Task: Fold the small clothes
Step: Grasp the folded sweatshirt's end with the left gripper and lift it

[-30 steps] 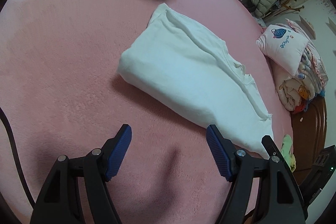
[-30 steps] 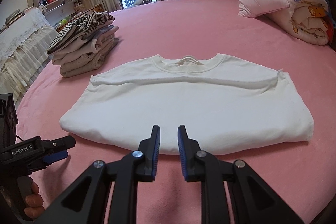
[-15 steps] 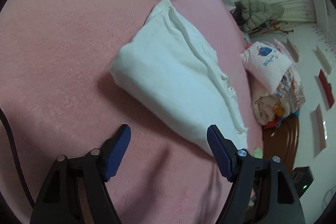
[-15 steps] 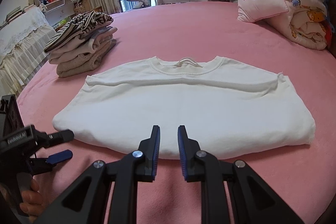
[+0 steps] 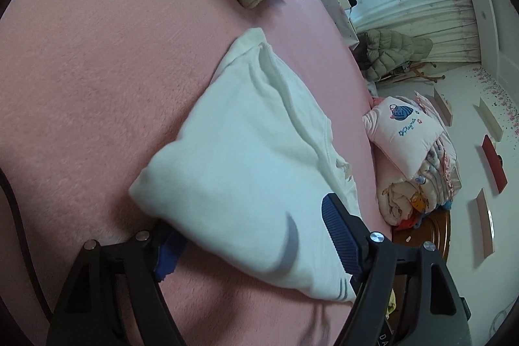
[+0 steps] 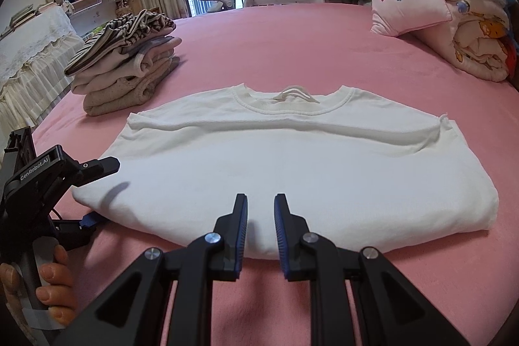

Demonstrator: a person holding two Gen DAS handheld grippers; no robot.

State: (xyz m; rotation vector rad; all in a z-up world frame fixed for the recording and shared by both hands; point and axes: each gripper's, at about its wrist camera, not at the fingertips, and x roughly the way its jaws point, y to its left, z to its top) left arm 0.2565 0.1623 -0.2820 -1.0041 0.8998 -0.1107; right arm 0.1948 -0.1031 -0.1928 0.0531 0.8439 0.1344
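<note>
— Across the middle of the right wrist frame, what lies on the pink bed cover [image 6: 292, 54]?
— A white shirt [image 6: 275, 158], folded once, collar toward the top of the frame. The right gripper [image 6: 261, 226] hangs at its near hem, fingers a narrow gap apart with nothing between them.
— And at lower left?
— The left gripper [image 6: 94, 193], gripped by a hand [image 6: 48, 287], straddles the shirt's left corner: one finger over the cloth, the other under it. In the left wrist view its jaws stand wide, not pressing; they have just closed a little, with the corner between them.
— What else is around?
— A stack of folded clothes [image 6: 126, 60] at upper left, well apart from the shirt; a pink pillow [image 6: 412, 5] leaning on a rolled quilt [image 6: 476, 31] at upper right.
</note>
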